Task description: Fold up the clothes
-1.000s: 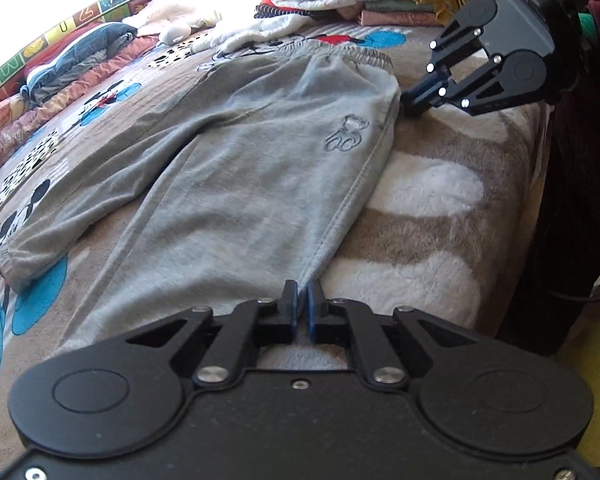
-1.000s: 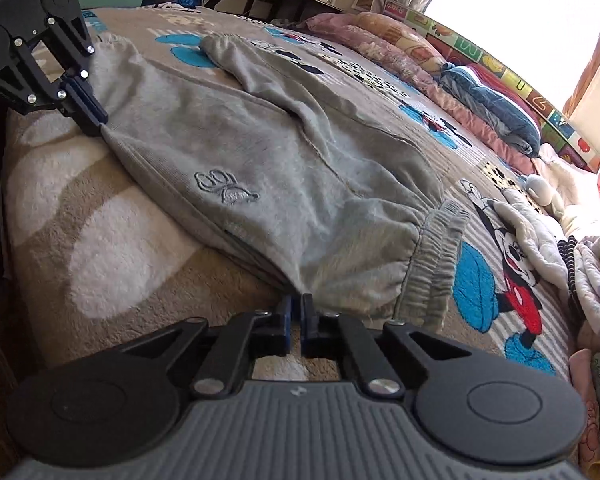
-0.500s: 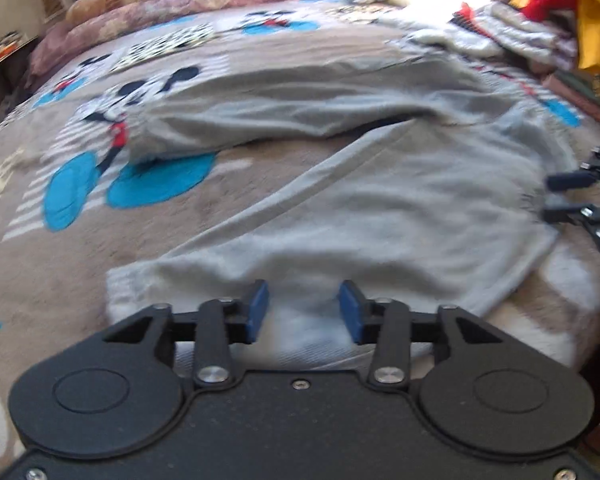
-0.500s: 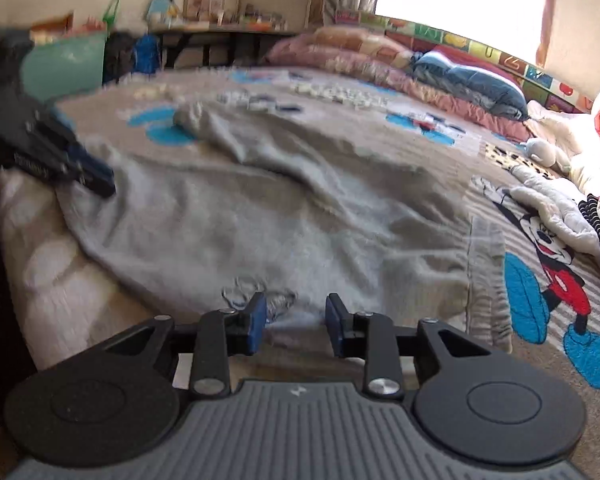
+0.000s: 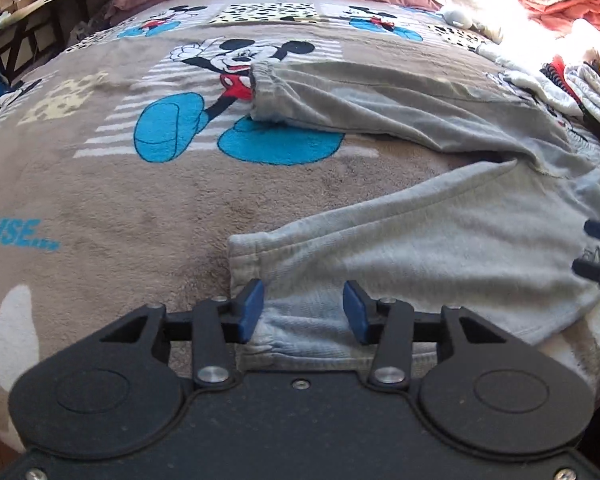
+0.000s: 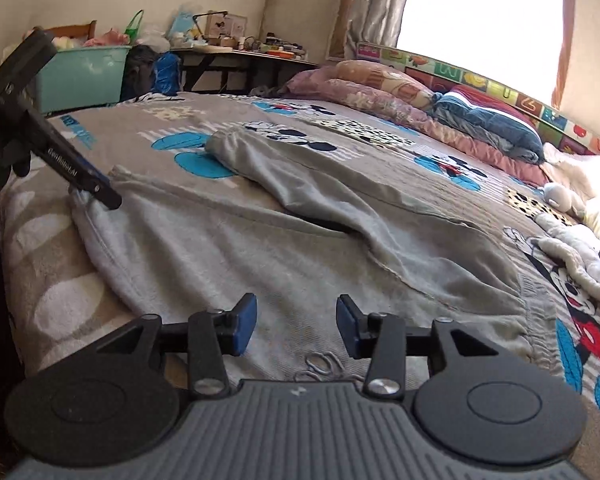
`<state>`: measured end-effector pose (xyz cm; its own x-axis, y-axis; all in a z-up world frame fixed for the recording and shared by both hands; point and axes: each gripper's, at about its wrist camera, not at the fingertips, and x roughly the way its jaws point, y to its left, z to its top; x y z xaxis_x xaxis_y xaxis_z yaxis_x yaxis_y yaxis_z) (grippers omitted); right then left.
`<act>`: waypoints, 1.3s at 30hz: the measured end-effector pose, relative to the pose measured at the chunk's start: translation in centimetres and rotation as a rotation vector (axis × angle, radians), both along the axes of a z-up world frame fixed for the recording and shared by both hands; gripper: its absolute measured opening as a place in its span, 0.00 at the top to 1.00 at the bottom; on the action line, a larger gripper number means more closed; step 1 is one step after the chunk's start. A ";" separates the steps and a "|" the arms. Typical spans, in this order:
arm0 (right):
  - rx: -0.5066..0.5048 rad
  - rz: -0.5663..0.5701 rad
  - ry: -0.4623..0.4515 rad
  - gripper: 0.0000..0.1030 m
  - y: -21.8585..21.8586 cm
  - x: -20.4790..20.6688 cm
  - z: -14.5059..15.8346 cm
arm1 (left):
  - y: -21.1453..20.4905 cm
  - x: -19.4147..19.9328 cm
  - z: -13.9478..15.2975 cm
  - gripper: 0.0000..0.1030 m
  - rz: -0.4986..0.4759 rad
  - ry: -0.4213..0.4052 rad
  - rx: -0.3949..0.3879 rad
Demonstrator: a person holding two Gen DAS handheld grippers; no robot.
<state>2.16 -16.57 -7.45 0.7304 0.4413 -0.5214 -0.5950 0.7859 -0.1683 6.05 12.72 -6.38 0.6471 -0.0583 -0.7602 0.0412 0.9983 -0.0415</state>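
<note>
Trousers [image 5: 440, 248], grey, lie spread on the bed [image 5: 120, 184]. One cuff sits between the left tool's [image 5: 303, 307] parted, unpressing pads; the right tool [image 6: 296, 325] is opening above the waist area, gripping nothing.

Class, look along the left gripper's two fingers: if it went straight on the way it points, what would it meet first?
Most likely the grey fleece trousers: the near leg's cuff end lies between the left gripper's open jaws. Depth is unclear, so contact cannot be judged.
</note>
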 end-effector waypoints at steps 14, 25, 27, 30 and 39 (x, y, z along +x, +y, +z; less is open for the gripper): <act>-0.097 0.194 -0.007 0.55 6.2 -2.0 0.2 | -0.8 -2.0 2.4 0.50 -0.119 -0.125 0.061; -0.054 0.339 0.070 0.43 7.6 -2.7 0.4 | -2.5 0.4 1.1 0.51 -0.129 -0.090 0.024; 0.034 0.262 0.080 0.43 6.0 -1.4 1.4 | -2.5 0.8 2.0 0.51 -0.110 -0.129 0.006; 0.168 0.121 0.096 0.43 3.3 1.3 2.6 | -1.9 2.3 3.2 0.51 -0.089 -0.151 -0.032; 0.214 -0.236 0.070 0.43 -4.3 9.1 6.1 | 1.0 11.9 7.4 0.51 -0.106 -0.194 -0.024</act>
